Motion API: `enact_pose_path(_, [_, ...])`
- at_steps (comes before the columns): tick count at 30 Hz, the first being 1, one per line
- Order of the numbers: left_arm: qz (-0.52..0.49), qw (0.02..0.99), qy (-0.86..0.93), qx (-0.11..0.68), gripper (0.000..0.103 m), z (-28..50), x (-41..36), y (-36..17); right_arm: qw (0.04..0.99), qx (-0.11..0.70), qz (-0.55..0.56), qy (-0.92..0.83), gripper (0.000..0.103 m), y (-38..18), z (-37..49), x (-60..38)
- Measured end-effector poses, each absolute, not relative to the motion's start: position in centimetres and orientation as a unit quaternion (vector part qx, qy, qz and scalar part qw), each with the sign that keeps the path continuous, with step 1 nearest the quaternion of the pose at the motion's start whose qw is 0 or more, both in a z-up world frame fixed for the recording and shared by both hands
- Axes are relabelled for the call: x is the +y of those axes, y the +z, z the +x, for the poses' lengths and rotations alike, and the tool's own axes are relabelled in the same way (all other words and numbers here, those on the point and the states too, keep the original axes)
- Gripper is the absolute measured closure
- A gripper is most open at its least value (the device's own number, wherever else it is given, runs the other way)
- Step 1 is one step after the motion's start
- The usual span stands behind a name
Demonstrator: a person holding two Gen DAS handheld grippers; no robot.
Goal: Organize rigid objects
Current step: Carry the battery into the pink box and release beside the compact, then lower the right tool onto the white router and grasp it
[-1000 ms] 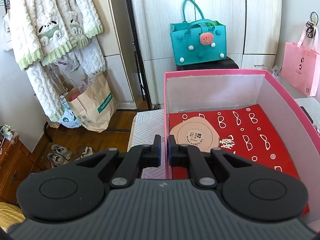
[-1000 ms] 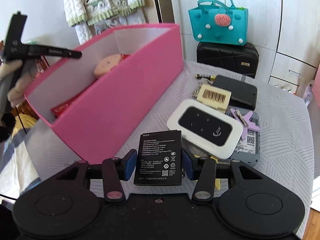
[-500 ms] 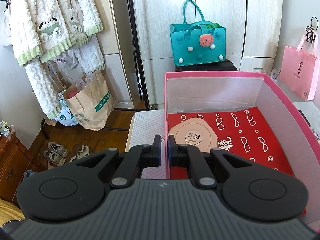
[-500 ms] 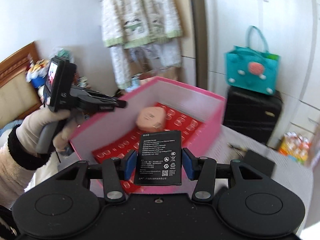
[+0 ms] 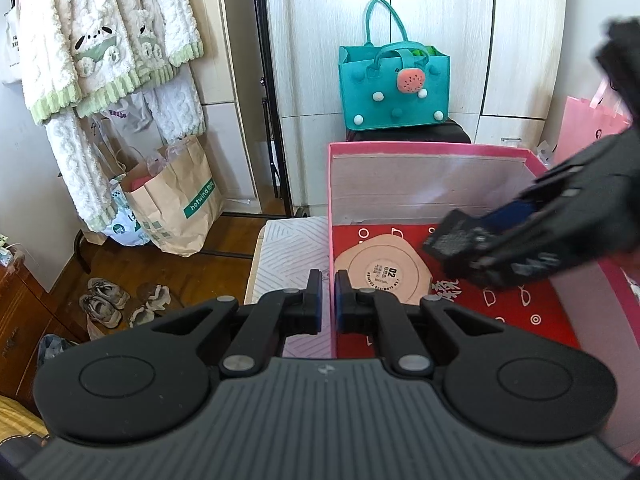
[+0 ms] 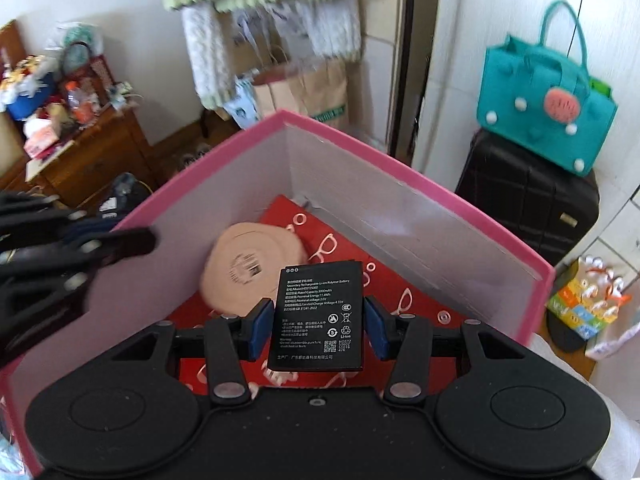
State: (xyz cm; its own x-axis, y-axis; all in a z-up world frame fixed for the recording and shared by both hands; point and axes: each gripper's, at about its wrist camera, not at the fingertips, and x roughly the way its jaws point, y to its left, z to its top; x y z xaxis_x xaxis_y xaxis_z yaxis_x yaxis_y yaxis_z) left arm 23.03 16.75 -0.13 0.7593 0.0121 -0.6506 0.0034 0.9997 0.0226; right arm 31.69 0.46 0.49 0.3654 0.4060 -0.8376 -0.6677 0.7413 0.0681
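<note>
1. Black battery [image 6: 316, 316] sits flat between the blue pads [image 6: 258, 330] of the right claw [image 6: 316, 330]; pads press on both long edges, so it's a firm hold, label side up.
2. Right claw hangs over the open pink box [image 6: 416, 178], pointing down into it. Battery is above the box's red liner [image 6: 404, 308], not touching it as far as I can tell.
3. Left claw [image 5: 328, 304] is closed to a narrow slit on the box's near side wall [image 5: 330, 240], one finger inside, one outside. Reads as bracing the box.
4. Already in the box: round tan disc [image 5: 386, 272] with a printed label, lying on the liner near the left wall. In the left wrist view the battery [image 5: 456, 240] shows blurred, just right of and above the disc.
5. Step in hand, my read: drop-off of the battery into the box.
6. Next move calls for: lower until the battery is near the liner, aim for the bare red area beside the disc, then spread the pads and pull straight back up.
7. Watch: the disc's edge is close under the battery. Landing on it would leave the battery tilted.
8. Left claw should hold its grip on the wall while the right unloads.
</note>
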Motion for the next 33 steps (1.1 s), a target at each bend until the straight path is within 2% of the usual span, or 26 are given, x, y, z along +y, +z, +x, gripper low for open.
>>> enact_pose_path(5, [-0.003, 0.936, -0.010, 0.353, 0.096, 23.2, 17.1, -0.3, 0.806, 0.494, -0.129, 0.300, 0.051, -1.0, 33.3, 1.1])
enact_pose_path(10, [-0.017, 0.933, -0.015, 0.358, 0.096, 23.4, 17.3, -0.3, 0.809, 0.488, -0.132, 0.300, 0.051, -1.0, 33.7, 1.1])
enact_pose_path(22, [-0.007, 0.934, -0.007, 0.356, 0.096, 23.3, 16.9, -0.3, 0.856, 0.367, -0.072, 0.357, 0.047, 5.1, 26.4, -5.9])
enact_pose_path(33, [0.011, 0.936, 0.003, 0.352, 0.096, 23.2, 16.5, -0.2, 0.891, 0.336, -0.046, 0.304, 0.045, 3.2, 19.1, -16.7])
